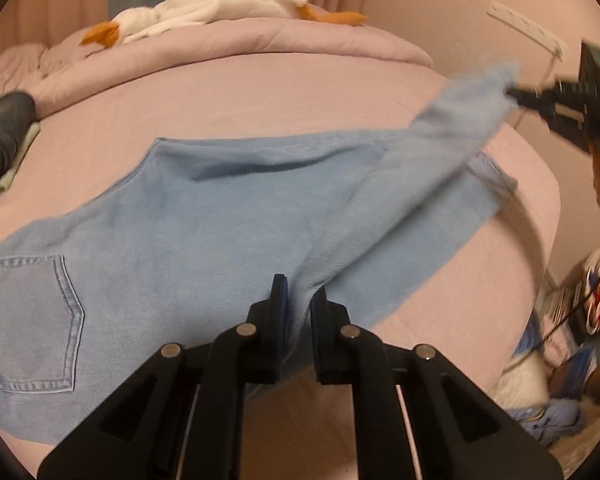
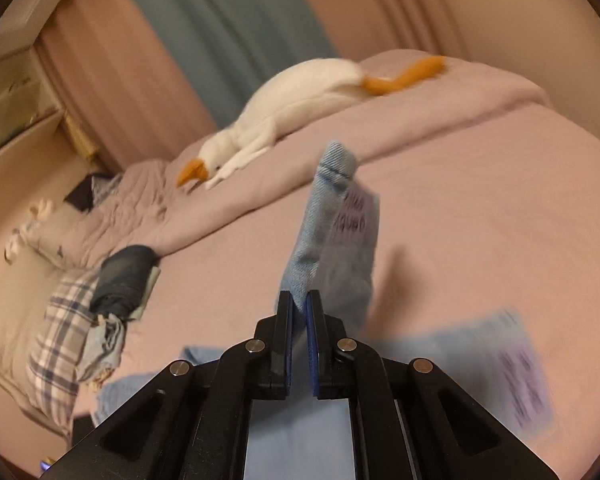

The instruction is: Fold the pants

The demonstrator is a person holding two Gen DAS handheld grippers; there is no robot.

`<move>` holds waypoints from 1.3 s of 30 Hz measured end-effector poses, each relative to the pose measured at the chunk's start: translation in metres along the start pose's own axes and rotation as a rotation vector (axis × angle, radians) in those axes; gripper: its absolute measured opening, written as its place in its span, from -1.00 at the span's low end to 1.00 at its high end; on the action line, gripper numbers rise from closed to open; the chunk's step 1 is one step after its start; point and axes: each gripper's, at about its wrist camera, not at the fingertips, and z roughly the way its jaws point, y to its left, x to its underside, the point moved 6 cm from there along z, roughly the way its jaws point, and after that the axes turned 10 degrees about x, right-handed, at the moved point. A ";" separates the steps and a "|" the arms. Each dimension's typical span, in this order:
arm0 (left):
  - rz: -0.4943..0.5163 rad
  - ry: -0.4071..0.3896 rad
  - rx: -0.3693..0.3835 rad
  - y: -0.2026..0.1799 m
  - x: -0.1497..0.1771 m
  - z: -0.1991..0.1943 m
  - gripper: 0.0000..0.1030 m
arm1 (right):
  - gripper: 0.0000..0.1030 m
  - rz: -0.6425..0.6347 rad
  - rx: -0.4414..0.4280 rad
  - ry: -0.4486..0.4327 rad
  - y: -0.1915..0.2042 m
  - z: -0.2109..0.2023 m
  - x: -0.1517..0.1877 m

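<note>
Light blue jeans lie spread out on a pink bed. A back pocket shows at the waist end, on the left in the left wrist view.

The left gripper is low over the near edge of the jeans. Its jaws are squeezed shut on a fold of the blue cloth, and the fold comes up between them.

The right gripper is off to the right and higher up in that view. It is pinching the end of one pant leg, which is lifted off the bed and stretches between the two grippers. In the right wrist view the jaws of the right gripper are shut tight on the cloth, and the leg end sticks up past them with a pale tag on it. The picture is blurry here.

A white toy goose with an orange beak lies on a folded pink blanket at the far side of the bed. A dark rolled cloth sits on a checked cloth at the bed's left side.
</note>
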 end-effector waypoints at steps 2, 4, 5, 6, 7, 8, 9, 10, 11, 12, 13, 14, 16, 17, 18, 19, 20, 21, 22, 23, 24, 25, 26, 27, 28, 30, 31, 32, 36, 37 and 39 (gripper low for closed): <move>0.036 0.035 -0.018 -0.006 0.007 0.009 -0.79 | -0.87 0.063 0.027 0.016 -0.035 -0.006 0.021; 0.056 0.074 -0.024 -0.008 0.017 0.010 -0.73 | -0.87 0.115 0.052 0.044 -0.055 0.000 0.043; 0.061 0.085 -0.032 -0.008 0.022 0.010 -0.73 | -0.87 0.159 0.068 0.084 -0.075 0.007 0.063; 0.070 0.095 -0.033 -0.009 0.024 0.011 -0.72 | -0.86 0.175 0.084 0.107 -0.075 0.012 0.072; 0.074 0.097 -0.032 -0.010 0.024 0.009 -0.69 | -0.86 0.187 0.104 0.133 -0.086 0.017 0.085; 0.075 0.100 -0.028 -0.010 0.027 0.006 -0.69 | -0.86 0.222 0.122 0.179 -0.100 0.027 0.101; 0.069 0.103 -0.017 -0.010 0.028 0.001 -0.64 | -0.86 0.248 0.116 0.197 -0.098 0.034 0.106; 0.063 0.102 -0.005 -0.010 0.027 -0.002 -0.57 | -0.80 0.287 0.100 0.200 -0.104 0.038 0.110; 0.051 0.098 0.024 -0.009 0.027 -0.007 -0.55 | -0.76 0.347 0.074 0.185 -0.112 0.039 0.110; 0.036 0.093 0.050 -0.009 0.025 -0.011 -0.53 | -0.70 0.380 0.053 0.164 -0.115 0.036 0.107; 0.012 0.083 0.087 -0.010 0.022 -0.015 -0.49 | -0.62 0.413 0.029 0.130 -0.118 0.034 0.101; -0.014 0.067 0.122 -0.011 0.018 -0.019 -0.45 | -0.56 0.451 0.010 0.092 -0.125 0.032 0.092; -0.079 0.025 0.135 -0.005 0.012 -0.027 -0.34 | -0.29 0.495 -0.013 0.052 -0.131 0.032 0.080; -0.097 0.015 0.118 -0.001 0.007 -0.028 -0.34 | -0.26 0.517 -0.011 0.043 -0.135 0.036 0.074; -0.118 0.001 0.087 0.008 0.000 -0.026 -0.34 | -0.26 0.525 0.004 0.048 -0.139 0.040 0.070; -0.135 -0.013 0.068 0.017 -0.007 -0.023 -0.34 | -0.27 0.526 0.020 0.058 -0.142 0.047 0.066; -0.155 -0.026 0.046 0.026 -0.013 -0.019 -0.34 | -0.29 0.525 0.040 0.078 -0.145 0.055 0.064; -0.182 -0.034 0.008 0.038 -0.019 -0.013 -0.34 | -0.62 0.521 0.066 0.098 -0.143 0.062 0.062; -0.204 -0.030 -0.034 0.050 -0.023 -0.005 -0.36 | -0.90 0.500 0.080 0.104 -0.144 0.064 0.060; -0.231 -0.019 -0.077 0.060 -0.023 0.002 -0.38 | -0.90 0.452 0.095 0.101 -0.136 0.068 0.049; -0.261 -0.001 -0.122 0.073 -0.022 0.010 -0.38 | -0.90 0.417 0.100 0.094 -0.129 0.068 0.043; -0.270 0.008 -0.159 0.080 -0.021 0.015 -0.38 | -0.90 0.375 0.092 0.079 -0.122 0.067 0.030; -0.273 0.009 -0.206 0.087 -0.019 0.018 -0.40 | -0.90 0.330 0.071 0.051 -0.110 0.064 0.015; -0.273 -0.009 -0.235 0.091 -0.017 0.017 -0.42 | -0.90 0.282 0.045 0.009 -0.096 0.056 -0.002; -0.282 -0.023 -0.235 0.093 -0.017 0.016 -0.45 | -0.90 0.239 0.016 -0.046 -0.081 0.045 -0.017; -0.301 -0.045 -0.247 0.097 -0.016 0.012 -0.45 | -0.90 0.179 -0.044 -0.163 -0.064 0.020 -0.037; -0.303 -0.047 -0.247 0.098 -0.017 0.014 -0.45 | -0.90 0.167 -0.042 -0.191 -0.062 0.013 -0.040; -0.310 -0.048 -0.241 0.099 -0.018 0.015 -0.45 | -0.90 0.166 -0.017 -0.199 -0.065 0.009 -0.039; -0.312 -0.051 -0.245 0.102 -0.021 0.014 -0.45 | -0.90 0.253 0.164 -0.037 -0.125 0.053 0.002; -0.313 -0.053 -0.251 0.103 -0.020 0.011 -0.47 | -0.89 0.290 0.198 0.042 -0.142 0.075 0.019; -0.322 -0.062 -0.255 0.103 -0.017 0.001 -0.48 | -0.88 0.305 0.282 0.104 -0.160 0.095 0.039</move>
